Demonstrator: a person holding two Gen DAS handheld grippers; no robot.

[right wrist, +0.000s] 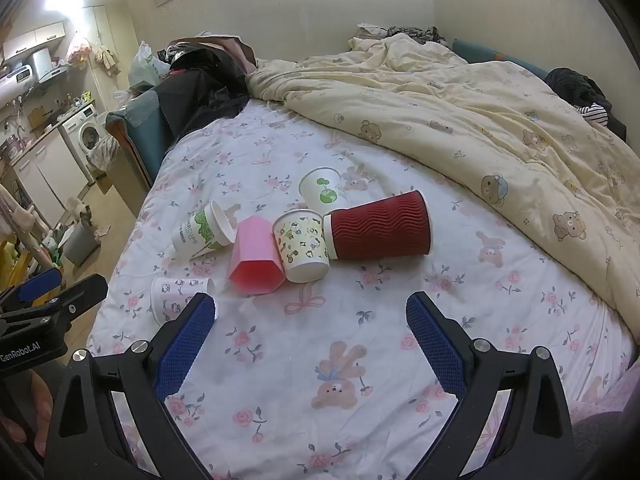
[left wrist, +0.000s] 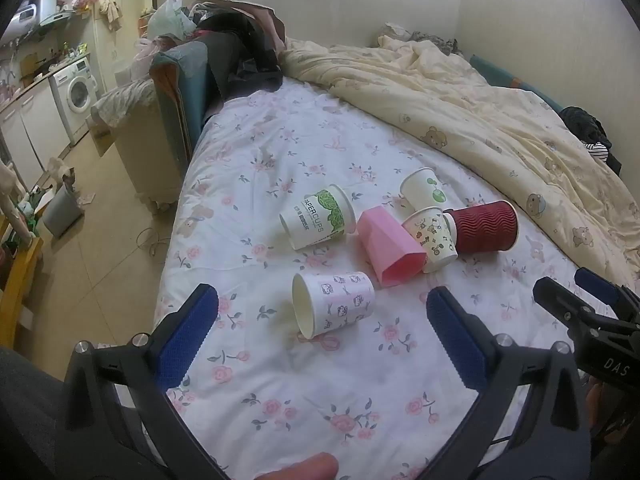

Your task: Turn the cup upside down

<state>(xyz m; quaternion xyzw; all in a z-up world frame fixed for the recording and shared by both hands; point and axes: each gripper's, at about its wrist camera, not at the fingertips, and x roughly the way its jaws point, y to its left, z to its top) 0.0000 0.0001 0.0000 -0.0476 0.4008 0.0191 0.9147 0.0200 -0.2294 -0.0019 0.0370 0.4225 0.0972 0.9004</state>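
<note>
Several cups lie on their sides on a floral bed sheet (left wrist: 280,380). A white kitten-print cup (left wrist: 334,310) lies nearest my left gripper (left wrist: 322,340), which is open and empty just short of it. Behind it lie a green-leaf paper cup (left wrist: 318,222), a pink hexagonal cup (left wrist: 390,246), a cartoon-print cup (left wrist: 432,238), a dark red ripple cup (left wrist: 486,226) and a white cup with a green sprout (left wrist: 424,190). My right gripper (right wrist: 312,338) is open and empty, in front of the pink cup (right wrist: 256,260) and cartoon cup (right wrist: 302,246). The red cup (right wrist: 380,226) lies beyond.
A cream bear-print duvet (right wrist: 480,120) is bunched over the right and far side of the bed. Dark clothes and bags (left wrist: 240,48) pile at the far left corner. The bed's left edge drops to a tiled floor (left wrist: 92,208) with a bin and a washing machine (left wrist: 78,92).
</note>
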